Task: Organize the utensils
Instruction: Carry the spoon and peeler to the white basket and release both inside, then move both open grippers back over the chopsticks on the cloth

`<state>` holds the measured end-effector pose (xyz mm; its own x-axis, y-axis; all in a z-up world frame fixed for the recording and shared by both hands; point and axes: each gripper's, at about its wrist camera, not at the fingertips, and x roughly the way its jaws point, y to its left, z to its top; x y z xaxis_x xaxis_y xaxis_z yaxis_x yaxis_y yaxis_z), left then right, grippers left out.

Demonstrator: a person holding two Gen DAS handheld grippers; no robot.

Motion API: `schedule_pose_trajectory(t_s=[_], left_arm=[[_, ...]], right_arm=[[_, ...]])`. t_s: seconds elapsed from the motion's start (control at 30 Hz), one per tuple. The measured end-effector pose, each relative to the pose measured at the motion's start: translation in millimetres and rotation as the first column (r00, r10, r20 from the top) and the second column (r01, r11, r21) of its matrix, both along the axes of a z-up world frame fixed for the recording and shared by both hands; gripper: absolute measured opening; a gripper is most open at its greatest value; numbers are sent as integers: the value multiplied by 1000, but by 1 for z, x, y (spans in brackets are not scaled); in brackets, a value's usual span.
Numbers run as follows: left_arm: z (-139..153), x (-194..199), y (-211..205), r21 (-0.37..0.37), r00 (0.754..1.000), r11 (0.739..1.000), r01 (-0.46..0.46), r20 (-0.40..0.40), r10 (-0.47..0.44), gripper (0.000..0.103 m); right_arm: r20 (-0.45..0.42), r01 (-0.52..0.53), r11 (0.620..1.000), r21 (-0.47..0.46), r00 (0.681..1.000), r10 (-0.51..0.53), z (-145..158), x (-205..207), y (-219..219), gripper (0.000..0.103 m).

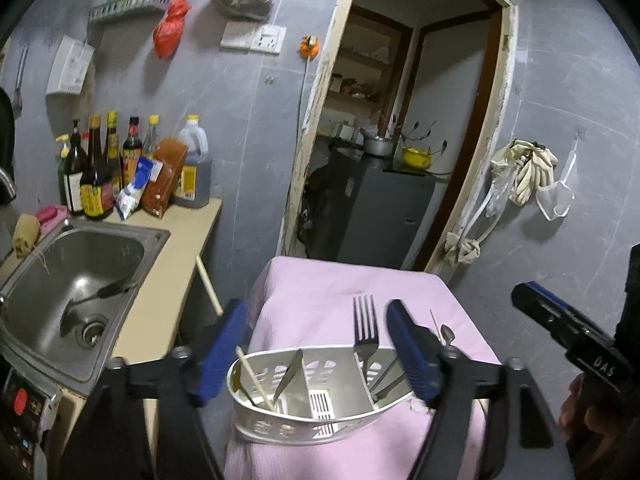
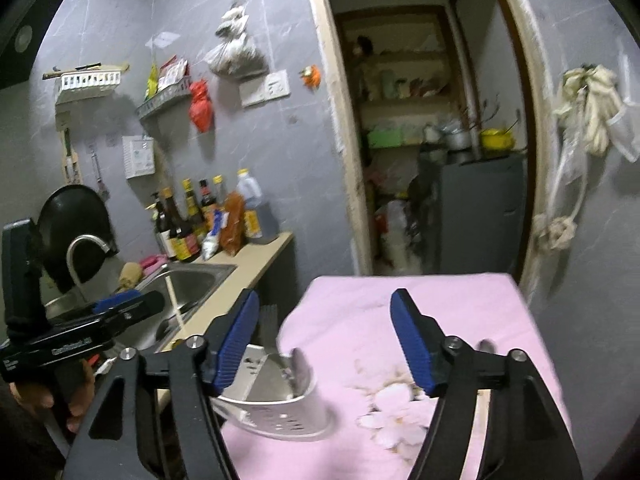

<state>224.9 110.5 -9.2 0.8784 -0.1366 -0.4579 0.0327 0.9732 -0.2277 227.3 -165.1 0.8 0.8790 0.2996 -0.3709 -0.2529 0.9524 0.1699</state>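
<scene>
Straddling the white caddy (image 1: 316, 396), the left gripper (image 1: 316, 354) is nearer, jaws apart, empty; the upright fork (image 1: 365, 332) stands just inside its right finger; the right gripper (image 2: 324, 344) hangs open beside it.
</scene>
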Motion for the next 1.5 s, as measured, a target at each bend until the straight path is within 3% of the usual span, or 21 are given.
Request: schedule_pose_trajectory(t_s=[0.27, 0.47, 0.97, 1.5], left_arm=[[12, -13, -25, 28, 997, 999, -27, 75, 24, 100], [15, -16, -45, 11, 993, 999, -40, 108, 39, 102], [10, -7, -133, 66, 991, 997, 30, 125, -38, 102], [-26, 34, -218, 142, 998, 990, 24, 57, -33, 102]], right_arm=[[84, 136, 988, -70, 988, -130, 21, -22, -33, 97], [116, 203, 974, -105, 975, -191, 31, -33, -61, 99], [122, 289, 947, -138, 954, -274, 28, -22, -142, 99], [-22, 229, 959, -166, 972, -236, -39, 43, -213, 99]])
